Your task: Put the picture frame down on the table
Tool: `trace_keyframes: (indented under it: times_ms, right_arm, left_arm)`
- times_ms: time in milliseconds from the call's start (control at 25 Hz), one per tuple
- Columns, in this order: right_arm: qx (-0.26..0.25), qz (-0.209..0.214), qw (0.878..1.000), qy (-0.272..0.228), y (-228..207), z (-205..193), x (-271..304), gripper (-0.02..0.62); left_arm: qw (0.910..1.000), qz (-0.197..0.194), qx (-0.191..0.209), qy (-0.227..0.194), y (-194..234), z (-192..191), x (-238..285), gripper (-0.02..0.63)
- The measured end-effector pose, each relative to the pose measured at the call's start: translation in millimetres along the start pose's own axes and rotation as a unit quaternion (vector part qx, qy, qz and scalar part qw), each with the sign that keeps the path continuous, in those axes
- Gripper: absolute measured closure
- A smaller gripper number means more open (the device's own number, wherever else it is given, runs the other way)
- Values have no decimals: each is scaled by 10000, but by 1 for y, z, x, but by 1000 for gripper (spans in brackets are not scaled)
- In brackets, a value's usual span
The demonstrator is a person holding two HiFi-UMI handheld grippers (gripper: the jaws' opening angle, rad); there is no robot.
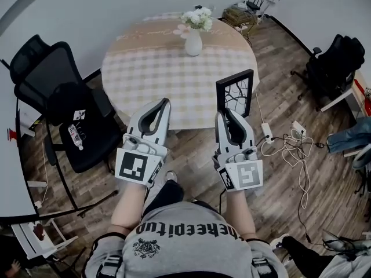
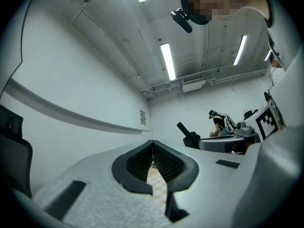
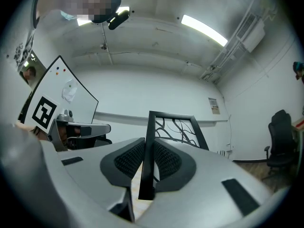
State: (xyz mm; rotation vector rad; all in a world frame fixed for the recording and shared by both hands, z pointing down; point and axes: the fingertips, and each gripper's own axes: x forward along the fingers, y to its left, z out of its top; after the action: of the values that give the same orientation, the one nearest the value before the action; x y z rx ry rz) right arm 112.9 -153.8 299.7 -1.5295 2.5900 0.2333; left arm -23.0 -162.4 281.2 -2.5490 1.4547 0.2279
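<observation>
The picture frame [image 1: 236, 90] stands upright, pinched between the right gripper's [image 1: 228, 116] jaws, at the surface's [image 1: 151, 68] near right edge. The left gripper's [image 1: 163, 104] jaws are closed on nothing.

Black rectangular picture frame [image 1: 236, 91]: white panel, black branching-line pattern. Round table [image 1: 145, 80]: beige-and-white checked cloth. White ceramic vase [image 1: 193, 43]: white and pale pink flowers. Light grey left gripper [image 1: 165, 102], light grey right gripper [image 1: 223, 113]: black pads, black-and-white square markers. Brown wood-plank floor [image 1: 191, 149].
</observation>
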Motion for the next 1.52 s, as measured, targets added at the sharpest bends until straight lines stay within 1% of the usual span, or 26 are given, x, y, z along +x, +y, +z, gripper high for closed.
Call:
trace_keyframes:
  times_ms: [280,480,800,1120,1280,1520]
  right_arm:
    - [-47,-259,9996,-29,-6,-10,27,529]
    - [-94,-428,9990,12,-1,-16,57,529]
    - [-115,-551,9983,148,2,-32,86,529]
    - [-68,-519,9980,365,-10,-53,114,529]
    - [-23,-475,9976,502,-22,-65,128,529]
    - [69,-361,9962,795,-47,-94,154,529]
  left_arm:
    - [9997,-247,-3,-36,24,-12,23,589]
    - [9992,-406,-48,-47,53,-19,37,589]
    - [9983,-556,-175,-25,81,-34,52,589]
    - [9982,-541,-250,55,97,-51,77,590]
    - [9985,-478,-256,74,101,-54,91,590]
    - [9990,-311,-291,124,112,-66,119,589]
